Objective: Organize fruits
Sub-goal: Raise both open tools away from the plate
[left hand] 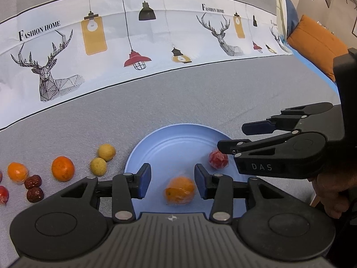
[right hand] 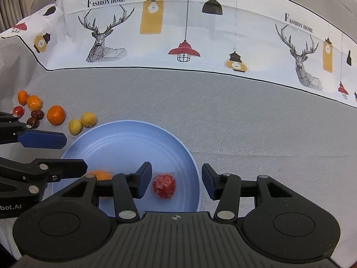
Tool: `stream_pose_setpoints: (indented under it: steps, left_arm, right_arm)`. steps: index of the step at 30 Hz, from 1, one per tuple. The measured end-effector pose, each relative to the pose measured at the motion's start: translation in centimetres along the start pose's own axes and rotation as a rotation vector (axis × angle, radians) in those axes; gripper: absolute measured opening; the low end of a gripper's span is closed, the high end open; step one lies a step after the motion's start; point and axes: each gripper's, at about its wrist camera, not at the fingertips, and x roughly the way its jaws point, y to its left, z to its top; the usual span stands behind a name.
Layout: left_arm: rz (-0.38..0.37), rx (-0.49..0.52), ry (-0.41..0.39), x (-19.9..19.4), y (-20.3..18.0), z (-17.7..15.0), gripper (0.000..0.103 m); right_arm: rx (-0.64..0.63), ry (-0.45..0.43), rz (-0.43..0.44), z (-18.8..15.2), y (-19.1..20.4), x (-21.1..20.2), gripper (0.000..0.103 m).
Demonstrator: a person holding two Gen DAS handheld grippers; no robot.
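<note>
A blue plate point(left hand: 169, 143) point(right hand: 125, 140) lies on the grey cloth. On it are a wrapped orange point(left hand: 179, 189) point(right hand: 101, 175) and a wrapped red fruit point(left hand: 218, 159) point(right hand: 164, 185). My left gripper point(left hand: 171, 179) is open above the plate, the orange between its fingers, not gripped. My right gripper point(right hand: 176, 182) is open above the plate with the red fruit between its fingers. It also shows in the left wrist view point(left hand: 236, 138). Left of the plate lie two yellow fruits point(left hand: 102, 159) point(right hand: 81, 122), oranges point(left hand: 63, 168) point(right hand: 55, 115), dark red dates point(left hand: 33, 187) point(right hand: 35, 118) and red fruit point(right hand: 17, 111).
A white cloth strip printed with deer and lamps point(left hand: 133, 33) point(right hand: 189, 33) runs across the far side. An orange cushion point(left hand: 316, 44) lies at the far right. The hand holding the right gripper point(left hand: 334, 192) is at the right edge.
</note>
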Motion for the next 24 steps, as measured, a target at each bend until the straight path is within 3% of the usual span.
stream_pose_setpoints:
  steps: [24]
  left_arm:
    - [-0.004,-0.019,-0.002,-0.14,0.39,0.03,0.047]
  right_arm:
    - [0.030,-0.019,-0.011,0.13,-0.53,-0.13,0.052]
